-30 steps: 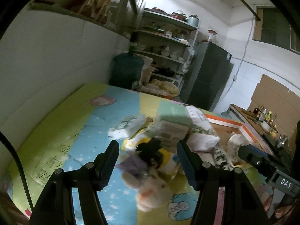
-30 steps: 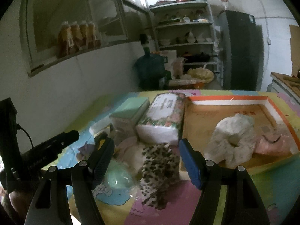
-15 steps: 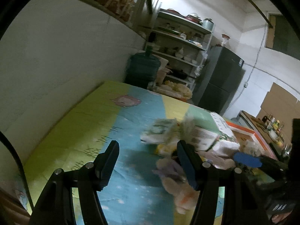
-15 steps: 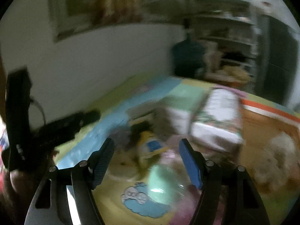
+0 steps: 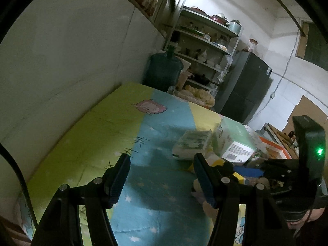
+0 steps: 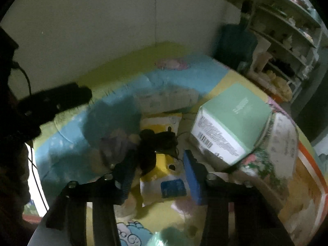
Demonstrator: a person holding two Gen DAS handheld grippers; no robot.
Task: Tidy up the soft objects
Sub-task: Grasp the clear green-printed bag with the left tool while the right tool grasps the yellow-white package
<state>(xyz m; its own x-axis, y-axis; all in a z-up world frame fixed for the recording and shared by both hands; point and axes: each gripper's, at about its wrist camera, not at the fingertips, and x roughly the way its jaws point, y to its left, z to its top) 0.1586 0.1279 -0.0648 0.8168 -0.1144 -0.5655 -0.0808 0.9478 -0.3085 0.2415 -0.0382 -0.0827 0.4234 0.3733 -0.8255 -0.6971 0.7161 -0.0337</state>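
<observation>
From the left gripper we look slanting down and far across the play mat to the shelves. From the right gripper we look steeply down, close to the pile. Both views show the green-topped box.

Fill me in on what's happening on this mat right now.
A person is sorting a heap of soft things on a colourful mat, with a claw in each hand. The right claw has come down over a yellow and white pouch with a black furry thing on it; its jaws have just been closing, with the pouch between them, grip not clear. The left claw hangs open over bare mat beside the heap, holding nothing.
</observation>
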